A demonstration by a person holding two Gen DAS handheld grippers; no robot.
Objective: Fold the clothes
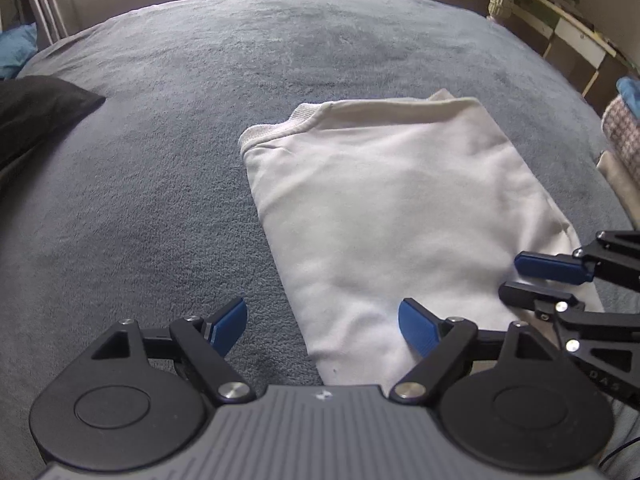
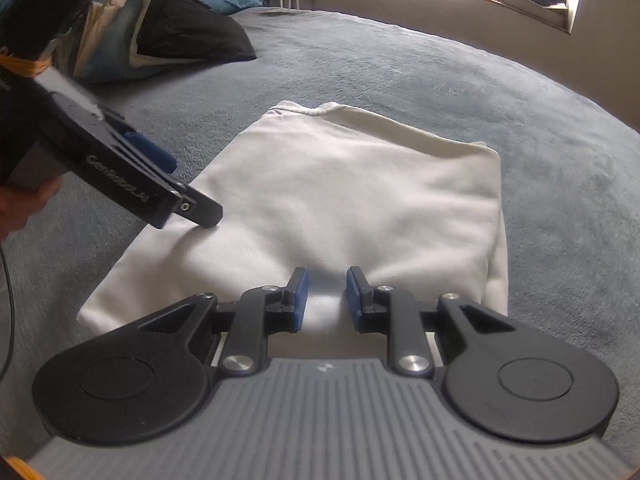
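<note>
- Far left, a black garment (image 1: pixel 36 108) lies on the grey blanket (image 1: pixel 160 160), well apart from the action.
- Left gripper (image 1: pixel 322 326) hovers low with jaws spread wide, nothing between them, straddling the near left edge of the white garment (image 1: pixel 392 208).
- The white garment lies folded flat in a neat rectangle mid-bed, ribbed hem at its far end.
- Right gripper (image 2: pixel 326 294) sits over the garment's near right corner, blue pads (image 2: pixel 300 292) parted by a narrow gap; no cloth pinched between them.
- Far right, checked fabric (image 1: pixel 624 136) is stacked at the bed's edge.
</note>
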